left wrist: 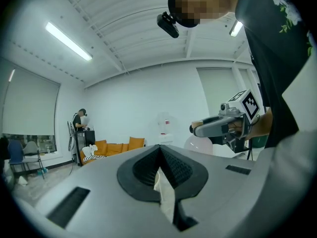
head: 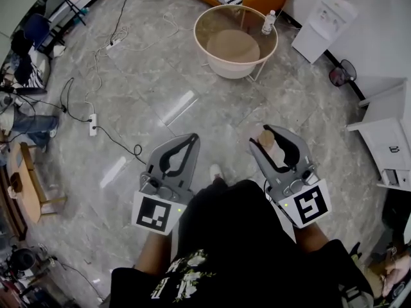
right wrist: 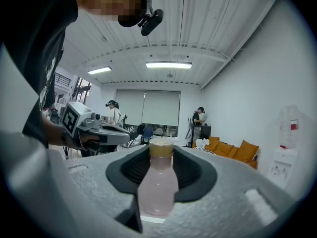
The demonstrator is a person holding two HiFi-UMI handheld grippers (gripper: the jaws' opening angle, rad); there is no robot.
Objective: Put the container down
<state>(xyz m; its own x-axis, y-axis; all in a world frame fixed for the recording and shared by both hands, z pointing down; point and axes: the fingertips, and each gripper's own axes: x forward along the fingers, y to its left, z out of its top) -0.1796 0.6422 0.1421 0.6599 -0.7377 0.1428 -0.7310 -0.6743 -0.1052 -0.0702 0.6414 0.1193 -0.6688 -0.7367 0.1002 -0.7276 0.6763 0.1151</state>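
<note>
Your right gripper (head: 275, 140): jaws part-open, clamped on the container (right wrist: 157, 182), a pink bottle with a tan cap, held above the floor (head: 212, 117). Your left gripper (head: 188, 141): jaws together, empty. Ahead: bare floor up to the round table (head: 200, 40). Cables (head: 93, 124) left, white cabinet (head: 385, 140) right.

One down, two level.
Head view overlooks left tongs (head: 191, 138) and right tongs (head: 270, 138); each tongs view catches the other.

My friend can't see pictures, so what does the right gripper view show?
The right gripper holds a pink bottle with a tan cap between its jaws. Behind is a white room with an orange sofa.
</note>
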